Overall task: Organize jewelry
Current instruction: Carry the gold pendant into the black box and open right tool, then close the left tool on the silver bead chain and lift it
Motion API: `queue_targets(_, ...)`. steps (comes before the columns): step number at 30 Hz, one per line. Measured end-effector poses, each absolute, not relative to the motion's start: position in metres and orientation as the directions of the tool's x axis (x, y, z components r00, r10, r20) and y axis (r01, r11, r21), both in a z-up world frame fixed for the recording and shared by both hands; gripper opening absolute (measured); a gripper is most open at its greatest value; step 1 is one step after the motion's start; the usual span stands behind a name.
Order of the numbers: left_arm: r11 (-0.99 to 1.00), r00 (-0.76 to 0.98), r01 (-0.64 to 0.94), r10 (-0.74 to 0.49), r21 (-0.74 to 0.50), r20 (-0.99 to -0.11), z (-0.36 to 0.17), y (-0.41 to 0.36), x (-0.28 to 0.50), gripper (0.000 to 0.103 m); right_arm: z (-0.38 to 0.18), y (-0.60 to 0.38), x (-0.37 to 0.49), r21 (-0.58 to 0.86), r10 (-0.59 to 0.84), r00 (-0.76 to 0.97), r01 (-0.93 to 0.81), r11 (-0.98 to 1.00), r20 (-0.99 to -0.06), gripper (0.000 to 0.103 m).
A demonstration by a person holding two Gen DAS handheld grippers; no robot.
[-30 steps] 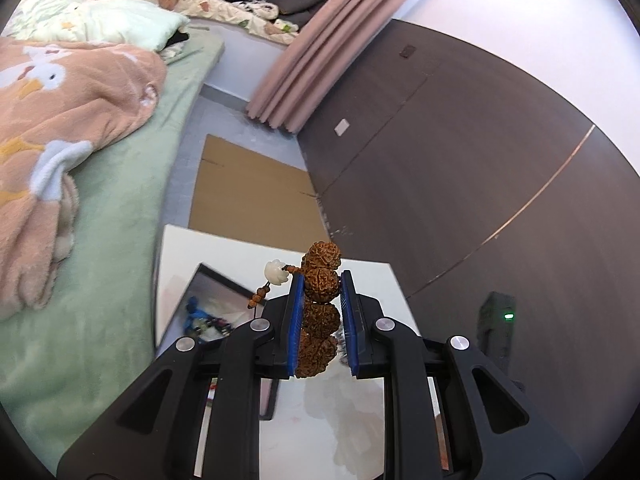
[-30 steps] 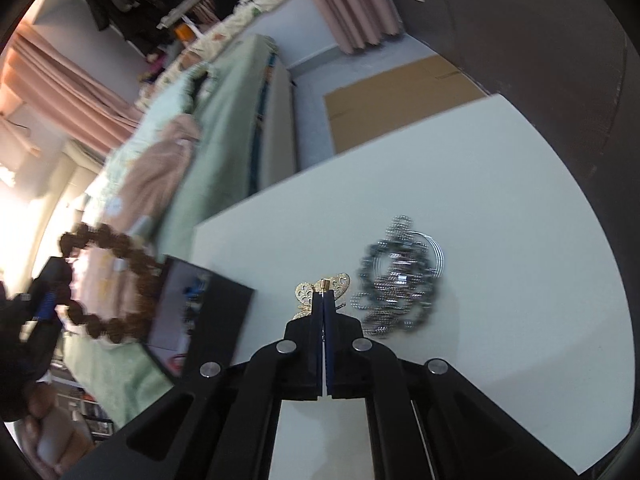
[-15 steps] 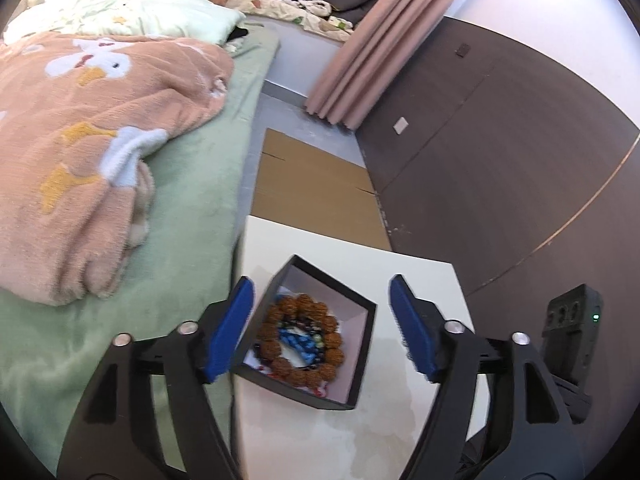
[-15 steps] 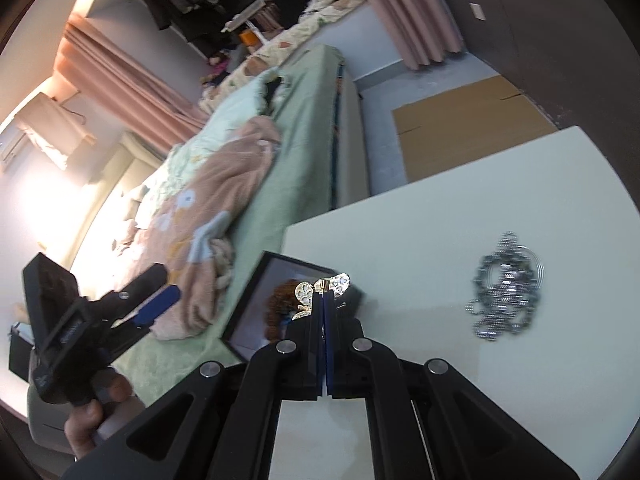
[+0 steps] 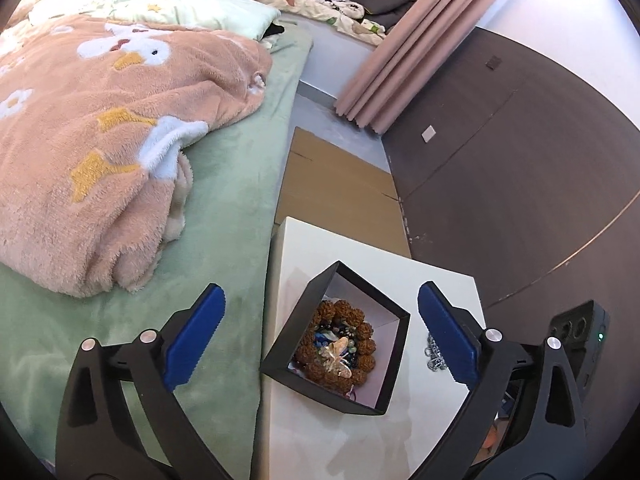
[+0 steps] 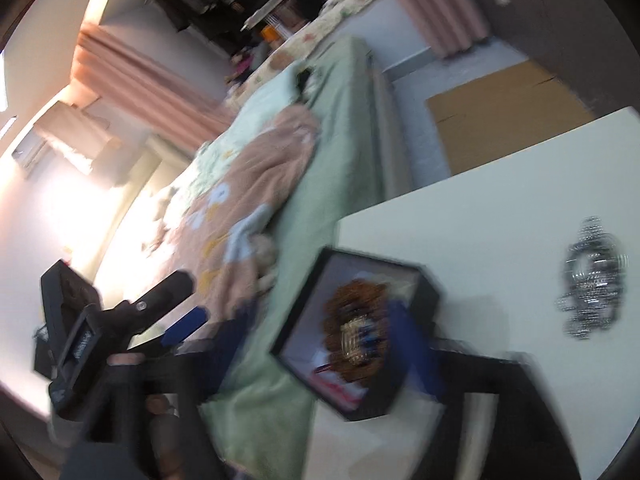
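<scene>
A square black box with a pale lining (image 5: 394, 354) sits at the lower centre of the left wrist view, on the near-left corner of a white tabletop (image 5: 436, 284). Inside it a ring of knobbly brown seed beads (image 5: 340, 346) circles some small blue and green beads, and a gold butterfly ornament (image 5: 338, 360) lies on top at the middle of the ring. The left gripper (image 5: 320, 340) hangs above the box with its 2 blue-padded jaws spread wide and nothing between them. A tangle of silver-grey metal beads (image 6: 592, 280) lies on the bare tabletop at the right of the right wrist view, well apart from the box. The right gripper (image 6: 320, 344) is badly blurred there, low in the frame over the box; its blue pads appear parted, holding nothing. At left lies a green bed (image 5: 224, 208) with a pink fleece blanket (image 5: 100, 140).
</scene>
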State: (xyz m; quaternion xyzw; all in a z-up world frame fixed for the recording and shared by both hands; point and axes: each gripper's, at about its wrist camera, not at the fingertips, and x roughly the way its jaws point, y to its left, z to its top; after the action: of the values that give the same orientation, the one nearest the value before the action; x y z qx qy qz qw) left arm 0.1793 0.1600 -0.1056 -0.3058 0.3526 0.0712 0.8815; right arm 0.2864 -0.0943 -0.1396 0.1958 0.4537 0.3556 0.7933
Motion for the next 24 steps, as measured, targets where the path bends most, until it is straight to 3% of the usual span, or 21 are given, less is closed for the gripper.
queue_targets(6,0.809,0.748,-0.334,-0.084,-0.483,-0.658,-0.106,0.146,0.183,0.098,-0.133,-0.127,0.288,0.596,0.692,0.375,-0.351,0.722,-0.617,0.081)
queue_targets(13,0.845,0.749,-0.291,-0.09,-0.448,-0.657,-0.103,0.114,0.193,0.098,-0.132,-0.159,0.287,0.547,0.628,0.405,-0.308,0.778,-0.664,0.095)
queue_targets(24,0.922,0.724,-0.188,-0.104,-0.339,-0.682,-0.094,0.055,0.213,0.098,-0.125,-0.233,0.301,0.495,0.539,0.459,-0.224,0.839,-0.706,0.095)
